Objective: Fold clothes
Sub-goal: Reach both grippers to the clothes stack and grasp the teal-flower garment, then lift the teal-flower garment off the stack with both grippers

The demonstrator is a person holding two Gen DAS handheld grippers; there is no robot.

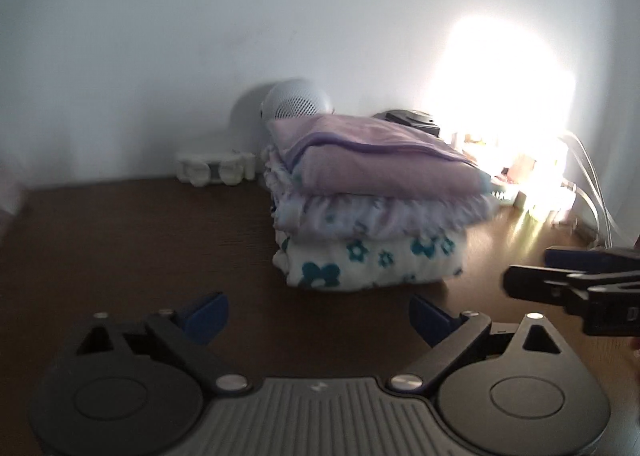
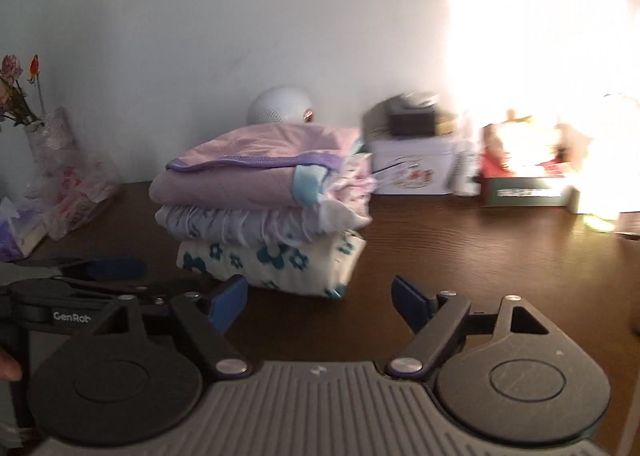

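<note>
Facing folded clothes stack [image 1: 372,208] on counter [image 1: 132,240], left tool [image 1: 318,314] released, nothing between pads | right view: right tool [image 2: 320,302] released, empty, stack [image 2: 264,208] just beyond, left tool [image 2: 116,268] beside.

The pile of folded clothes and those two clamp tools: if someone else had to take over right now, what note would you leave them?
Left gripper: jaws open, nothing between them, short of the pile.
Right gripper: jaws open, empty, beside the left one.
Clothes: three folded pieces stacked on the brown table: lilac garment on top, pale ruffled piece in the middle, white cloth with teal flowers at the bottom.
Done: that stack looks neatly folded.
Left: no unfolded garment shows in either view; check outside them before ending.
</note>
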